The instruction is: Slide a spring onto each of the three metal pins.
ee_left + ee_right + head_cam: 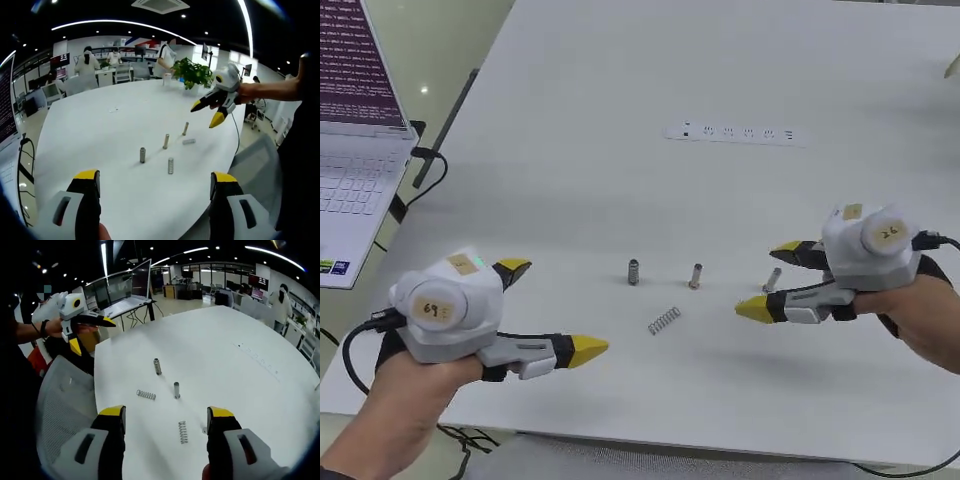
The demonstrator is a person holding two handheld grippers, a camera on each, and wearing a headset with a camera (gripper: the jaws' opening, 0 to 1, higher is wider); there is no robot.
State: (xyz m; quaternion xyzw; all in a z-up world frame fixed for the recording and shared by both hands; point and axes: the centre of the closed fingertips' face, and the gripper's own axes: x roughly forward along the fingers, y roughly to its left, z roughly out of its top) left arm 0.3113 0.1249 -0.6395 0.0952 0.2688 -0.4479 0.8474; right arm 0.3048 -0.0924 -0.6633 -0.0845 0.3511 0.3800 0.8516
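1. Both tools are empty. My left gripper [562, 306] has its jaws spread wide with nothing between them, and so does my right gripper [166, 410].
2. Three pins stand in a row on the table [620, 100]. The left pin [633, 272] already wears a spring. The mid pin [695, 276] and the right pin [773, 279] look bare.
3. Two springs lie loose. The near spring [183, 432] sits flat just ahead of my right jaws and between their lines, slightly nearer the right-hand one. Its long axis runs nearly straight along the direction the gripper points.
4. I judge that alignment is what the next move depends on. The jaws would close across the coil's width, so little wrist roll should be needed, only a short advance and drop.
5. The mid spring [663, 320] lies on a diagonal in front of the pin row, between the two grippers and apart from both. In the right gripper view it lies crosswise, off to the left.
6. The right hand is plainly nearer to the near spring, and the right pin stands just beside its jaws.
7. In the head view the right hand reaches in from the right with its jaws pointing left. The left hand sits at the table's near edge with its jaws pointing right.
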